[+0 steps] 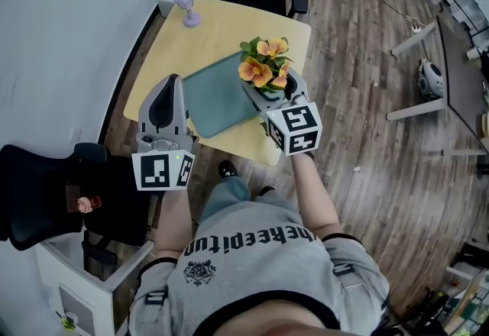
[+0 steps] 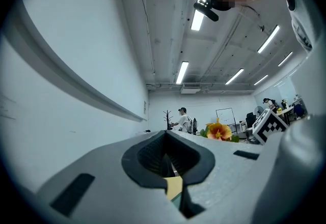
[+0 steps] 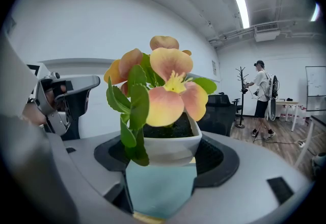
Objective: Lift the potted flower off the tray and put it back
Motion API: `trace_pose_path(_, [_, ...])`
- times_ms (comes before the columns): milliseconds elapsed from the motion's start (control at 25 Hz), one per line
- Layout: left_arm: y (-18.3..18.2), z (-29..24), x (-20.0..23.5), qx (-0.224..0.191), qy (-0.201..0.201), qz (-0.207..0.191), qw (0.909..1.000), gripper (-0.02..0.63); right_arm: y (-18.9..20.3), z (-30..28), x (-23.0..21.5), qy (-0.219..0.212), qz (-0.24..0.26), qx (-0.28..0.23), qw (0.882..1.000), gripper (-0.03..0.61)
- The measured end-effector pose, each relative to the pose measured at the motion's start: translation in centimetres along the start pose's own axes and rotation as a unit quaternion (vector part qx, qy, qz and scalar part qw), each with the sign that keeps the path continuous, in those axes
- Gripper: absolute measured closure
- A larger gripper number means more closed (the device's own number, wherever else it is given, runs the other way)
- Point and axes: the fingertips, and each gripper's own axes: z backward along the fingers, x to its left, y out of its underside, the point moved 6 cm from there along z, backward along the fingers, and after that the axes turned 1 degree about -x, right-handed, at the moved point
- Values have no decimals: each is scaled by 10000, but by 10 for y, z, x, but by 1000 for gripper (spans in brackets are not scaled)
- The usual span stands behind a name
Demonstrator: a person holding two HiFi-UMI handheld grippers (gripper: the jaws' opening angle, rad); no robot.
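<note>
Your right gripper [image 3: 164, 152] pinches the white pot of the potted flower [image 3: 159, 108], one jaw on each side. Your left gripper [image 2: 165, 164] has its jaws pressed together with nothing between them, only a sliver of yellow worktop [image 1: 221, 29] showing through. It is held just off the tray's left edge.

Pot sits over the right part of the teal tray [image 1: 214, 98]. Teal shows straight under the pot base in the right gripper view. Can't tell if the base touches the tray or hangs just above it.

Progress, as a judgement: grasp done, lift either just begun or about to start, and setting it back on the tray is all left.

View differences:
- The right gripper view shows the jaws on the pot wall; in the head view the blooms and marker cube cover that.
- The head view gives the layout: the tray on the worktop, and a small purple object [image 1: 187, 8] well beyond the tray's far side.
- The left gripper view is mostly wall and ceiling, with one bloom at right.
</note>
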Motion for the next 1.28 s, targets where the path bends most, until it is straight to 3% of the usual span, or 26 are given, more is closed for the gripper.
trace_pose_path(680, [-29, 54, -53, -111, -312, 31, 9994, 611, -43, 96, 7, -15, 154, -592, 9981, 225])
trace_pose_path(1280, [-45, 88, -97, -238, -447, 29, 9987, 611, -47, 165, 1, 72, 115, -975, 9951, 225])
